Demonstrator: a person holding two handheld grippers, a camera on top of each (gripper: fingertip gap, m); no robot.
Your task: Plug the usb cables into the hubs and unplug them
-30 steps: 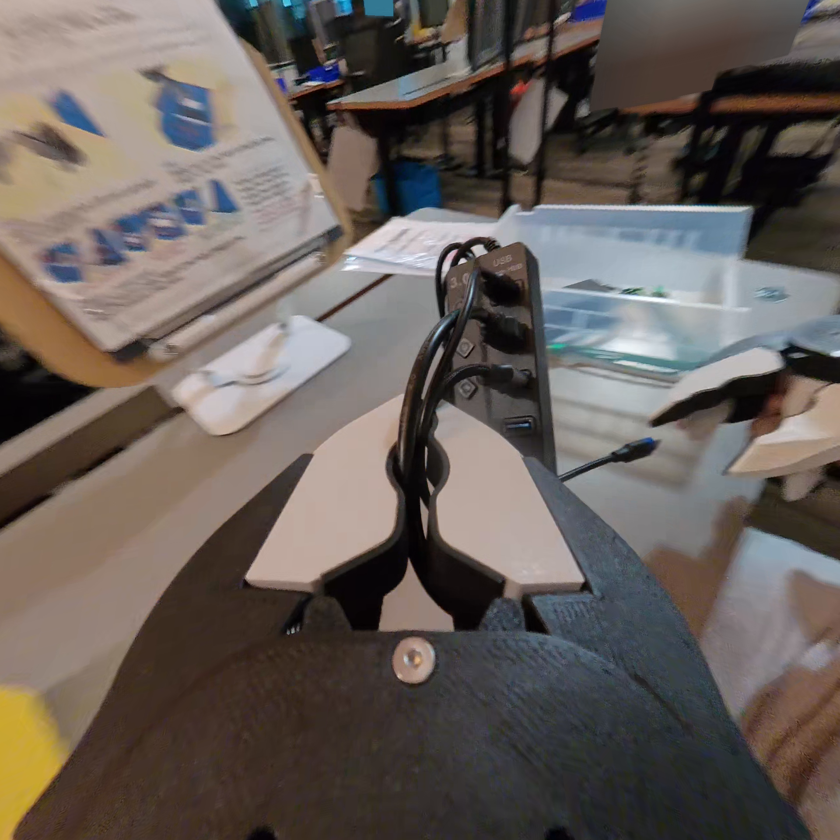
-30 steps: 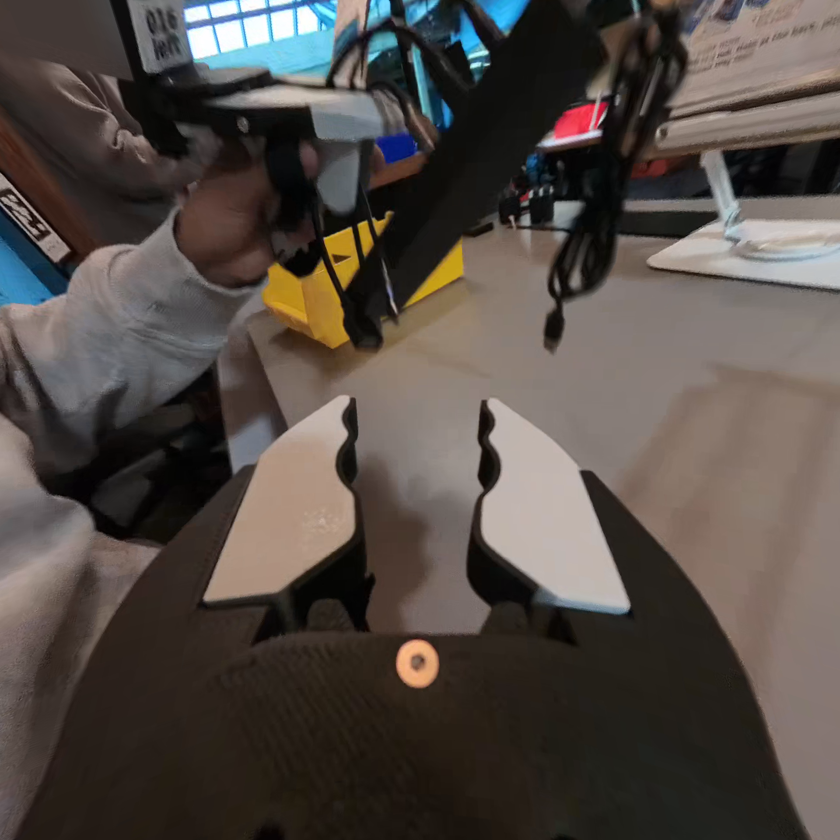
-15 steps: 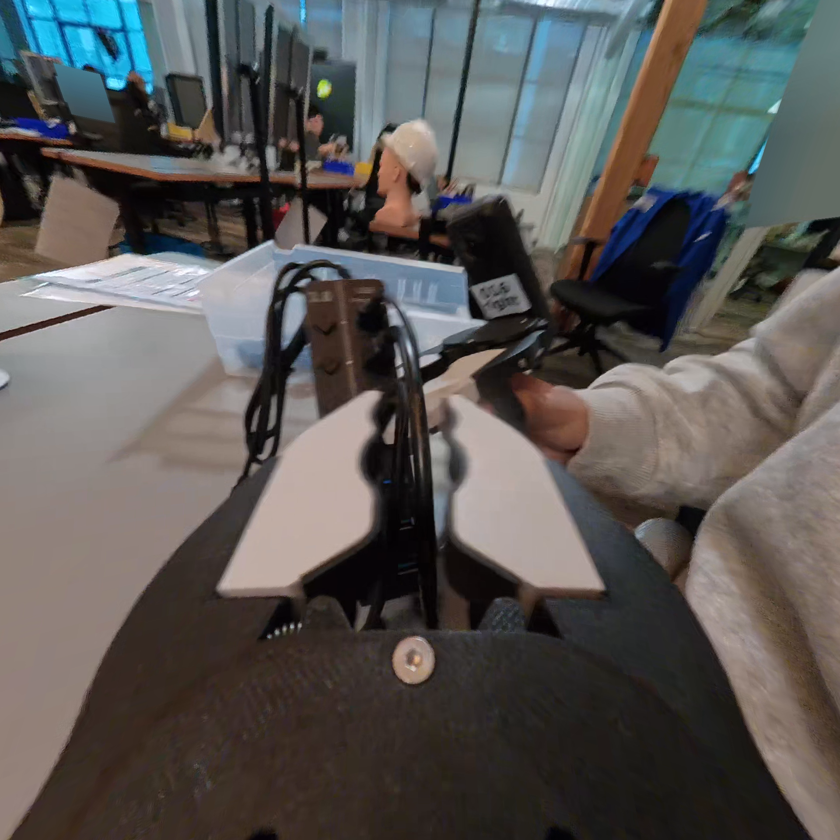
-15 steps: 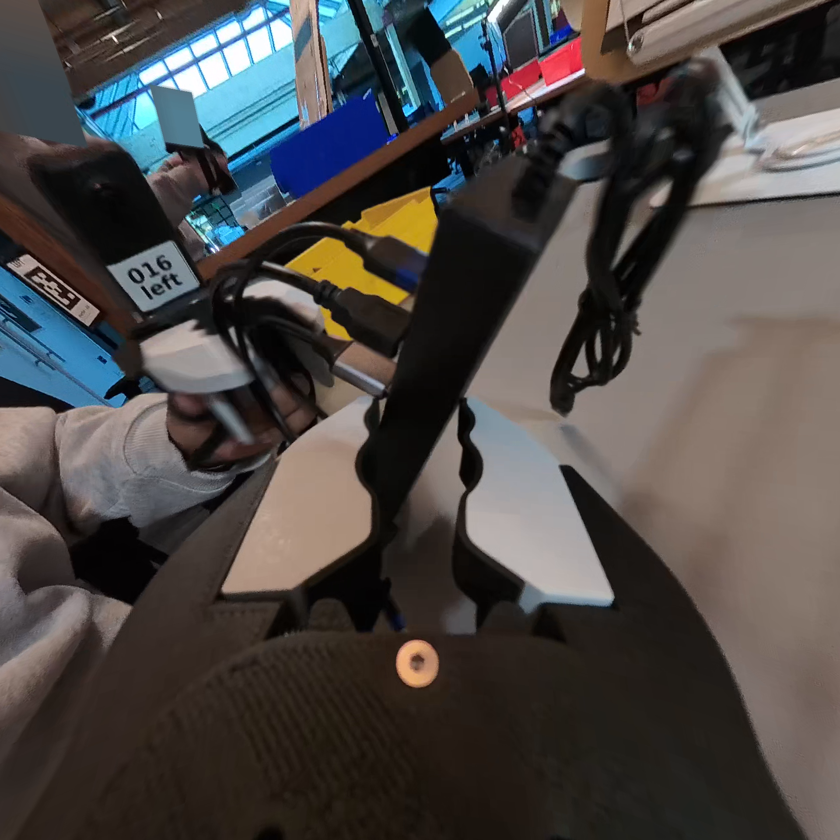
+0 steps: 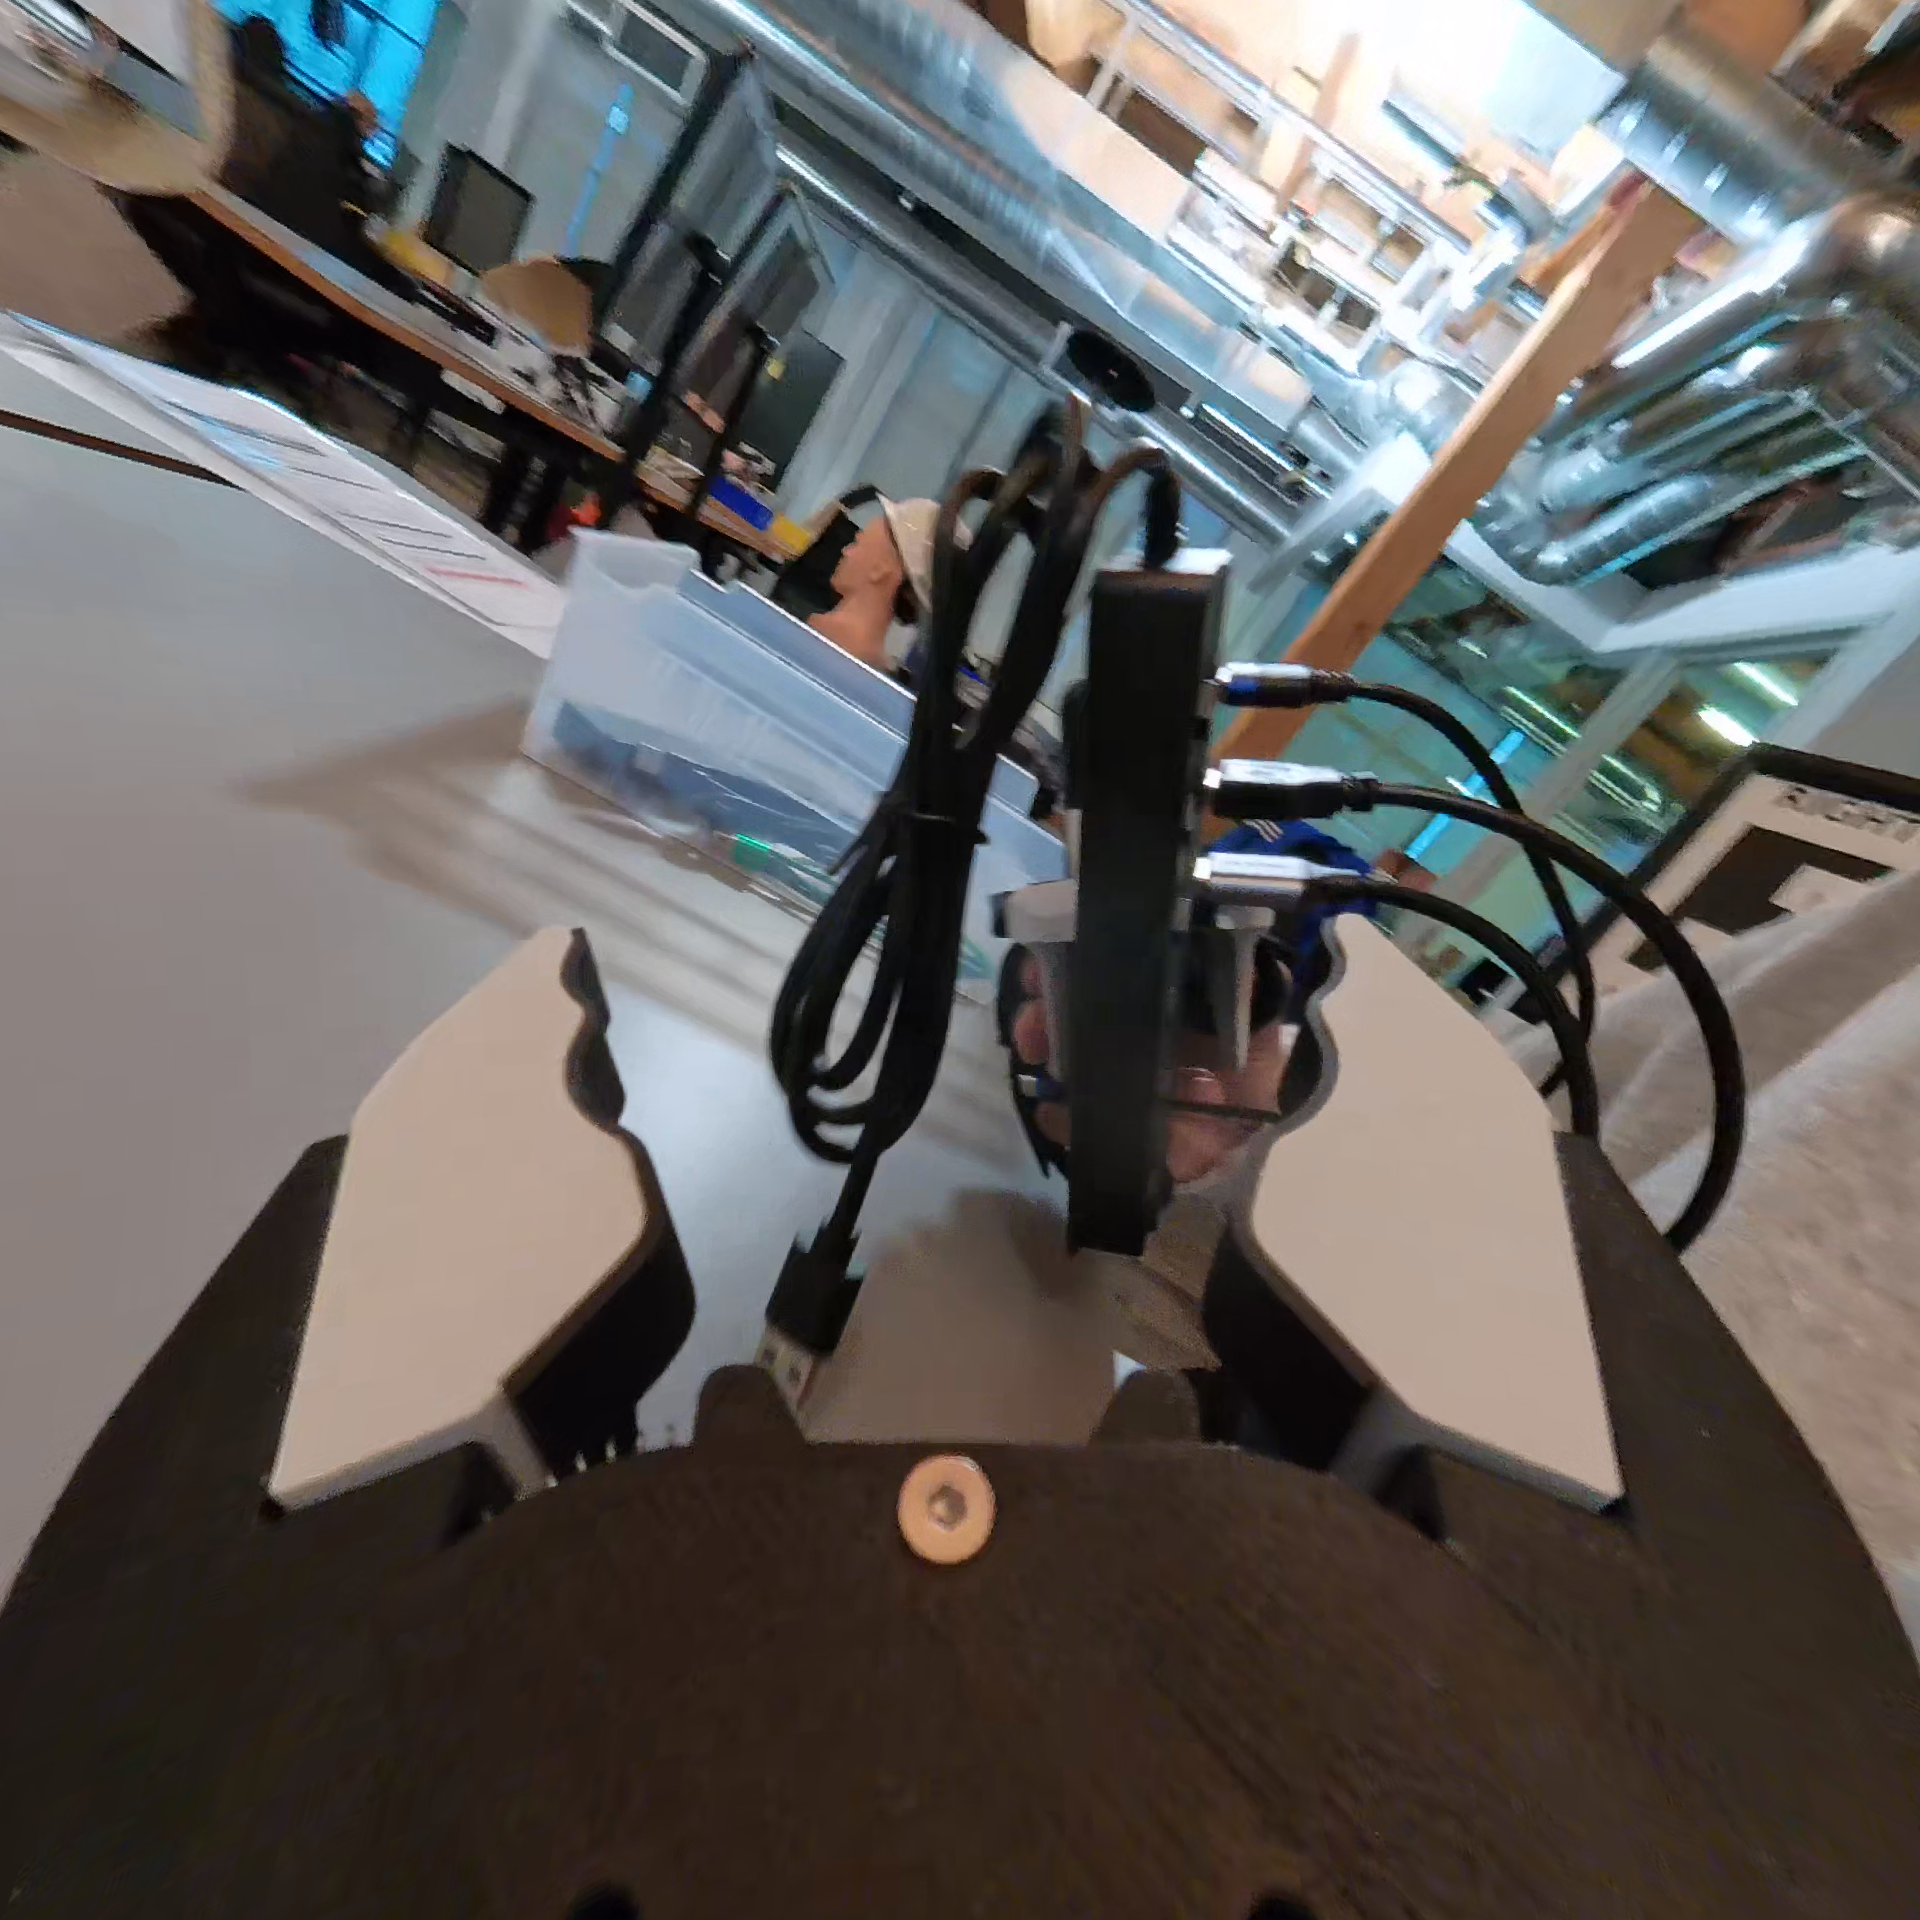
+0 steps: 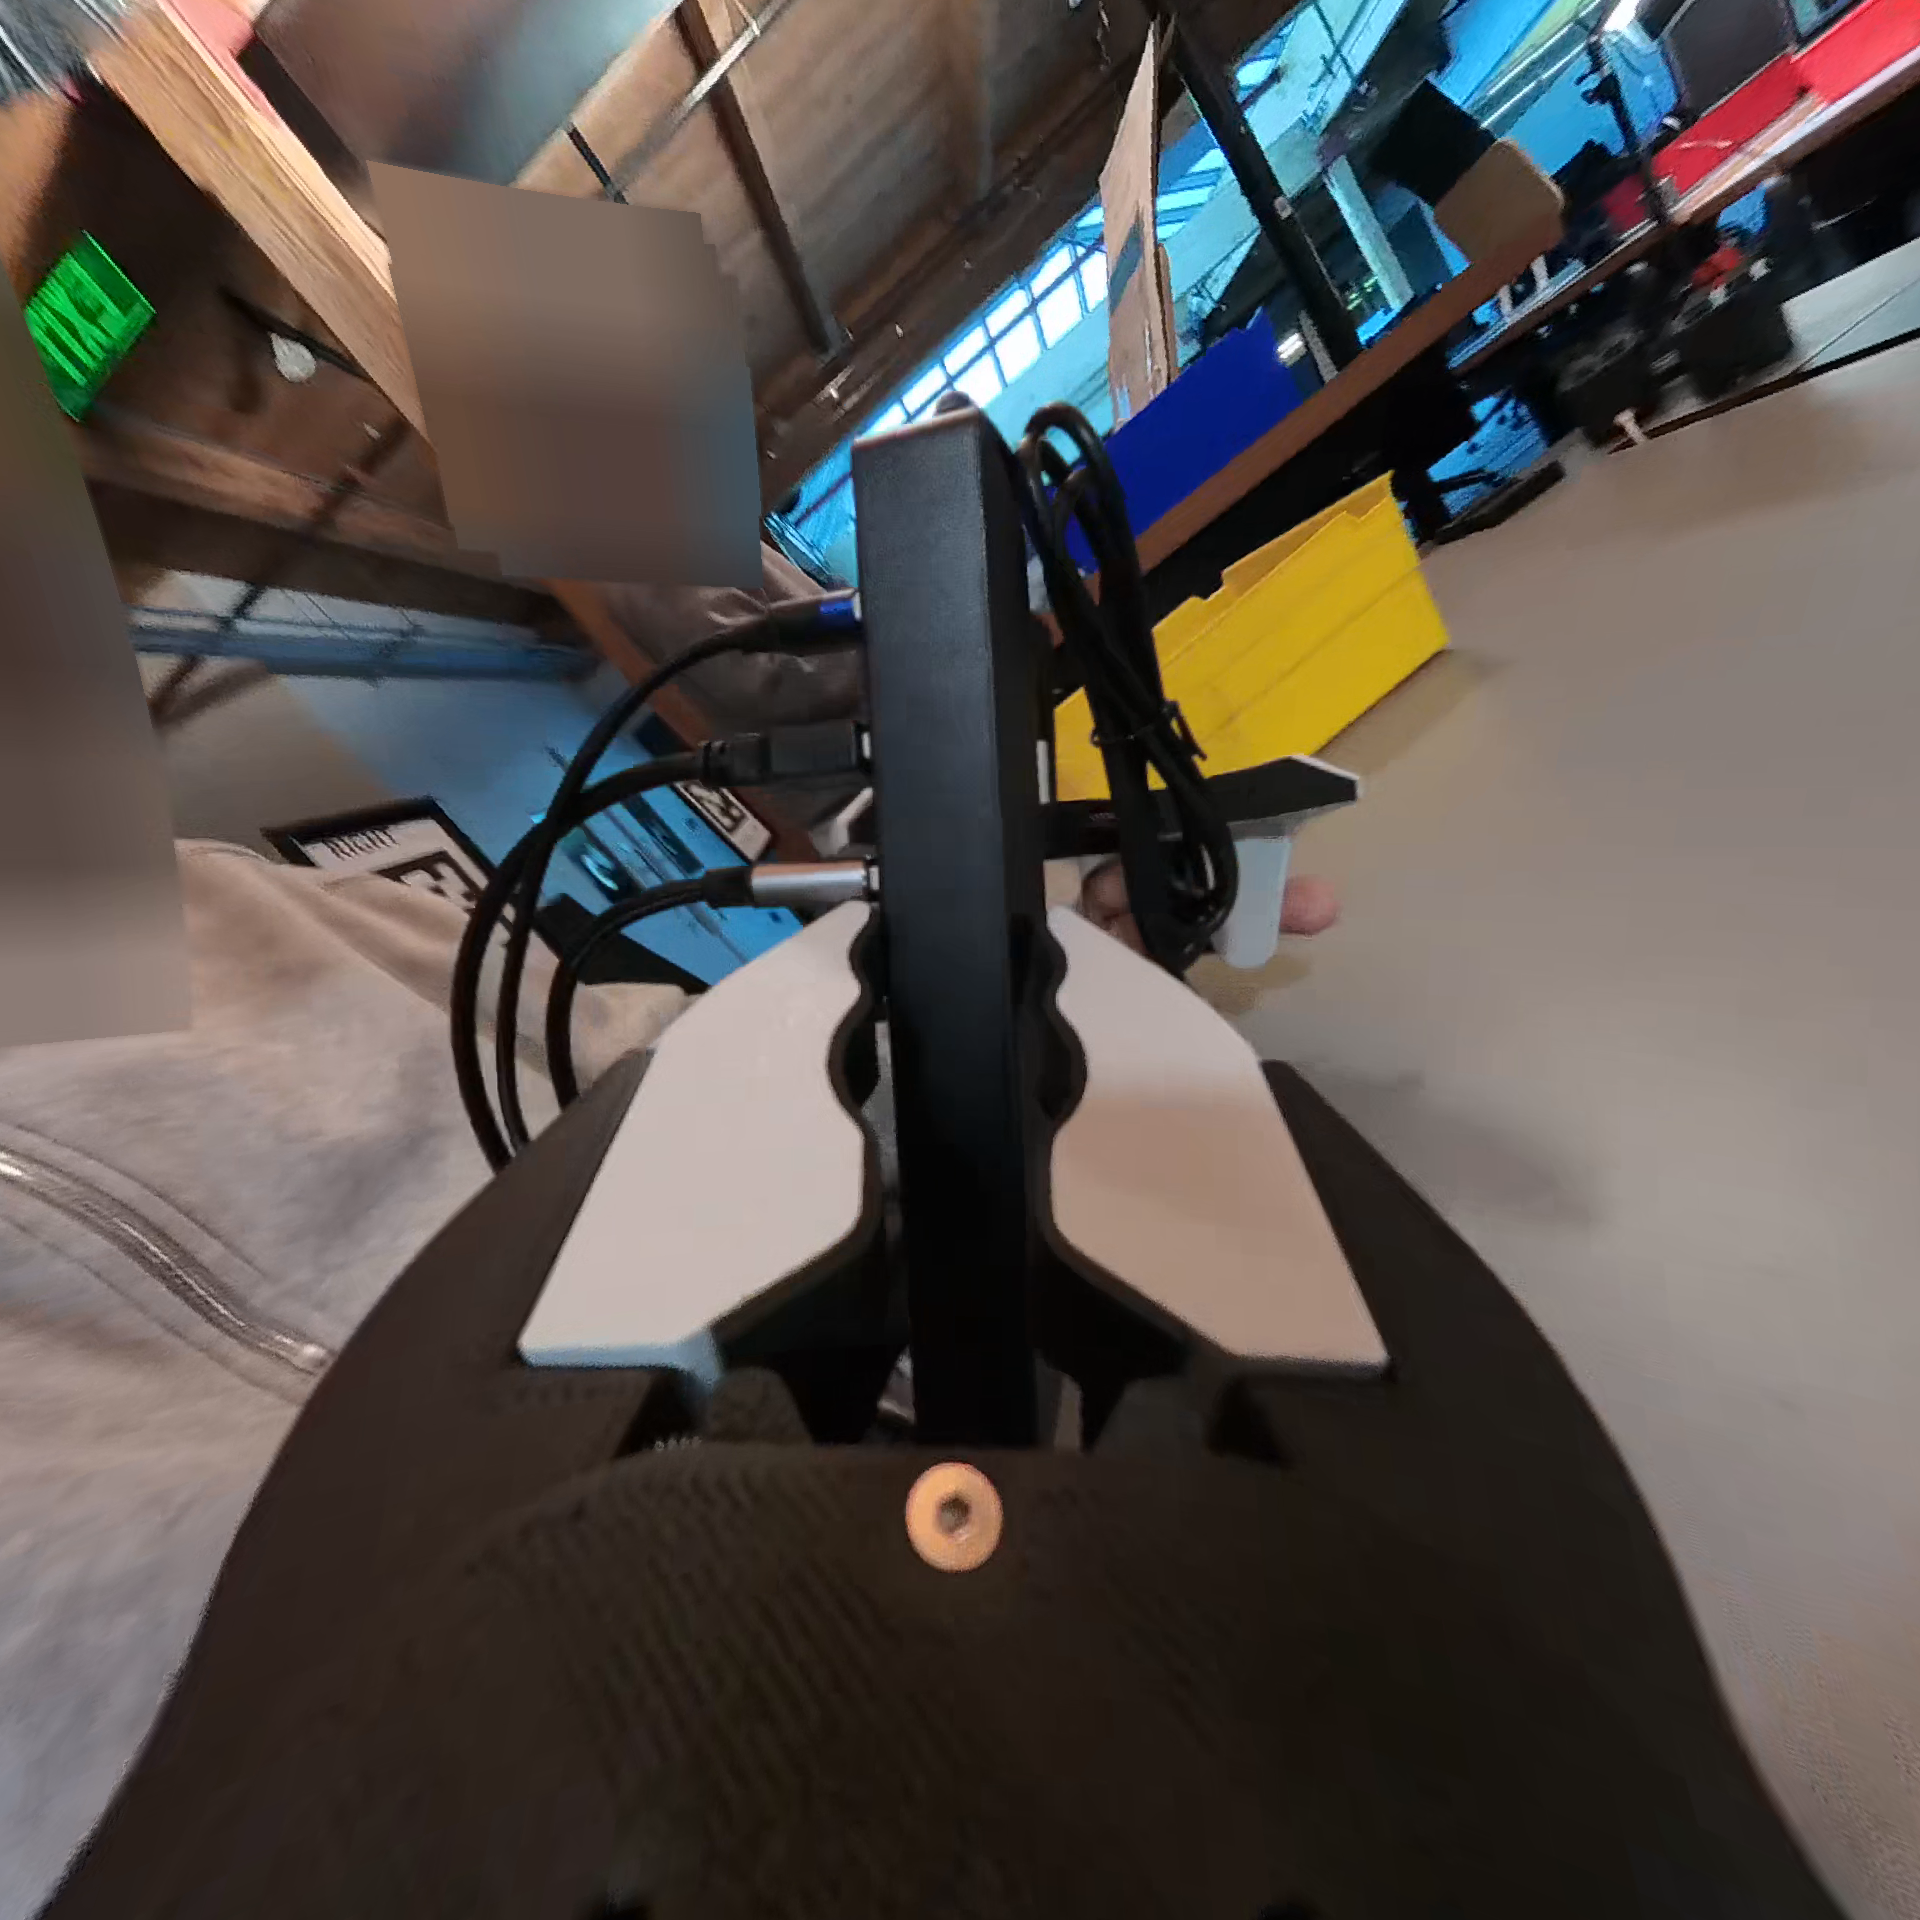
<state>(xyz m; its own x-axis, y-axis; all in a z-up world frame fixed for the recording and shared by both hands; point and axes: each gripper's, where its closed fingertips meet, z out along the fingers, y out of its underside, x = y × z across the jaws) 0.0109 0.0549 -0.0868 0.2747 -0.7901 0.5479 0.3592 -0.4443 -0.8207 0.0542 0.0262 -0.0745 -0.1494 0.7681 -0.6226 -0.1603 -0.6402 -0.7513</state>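
Observation:
A black USB hub (image 6: 940, 727) stands upright with its lower end between the jaws of my right gripper (image 6: 956, 945), which is shut on it. Three cable plugs (image 6: 805, 753) sit in its left side. A tied bundle of black cable (image 6: 1132, 727) hangs from its top on the right. In the left wrist view the hub (image 5: 1132, 883) is edge-on between the wide-open jaws of my left gripper (image 5: 956, 945), which touch nothing. The three plugs (image 5: 1288, 790) point right. The bundle (image 5: 904, 935) hangs left, its free plug (image 5: 805, 1340) by my palm.
The grey table (image 5: 208, 831) carries a clear plastic box (image 5: 707, 717) and papers (image 5: 312, 488). A yellow bin (image 6: 1278, 644) sits on the table (image 6: 1610, 831) beyond the hub. The person's grey sleeve (image 6: 260, 1143) is at the left.
My left gripper has let go of the hub and cables and opened wide. My right gripper has closed on the hub's lower end and holds it upright.

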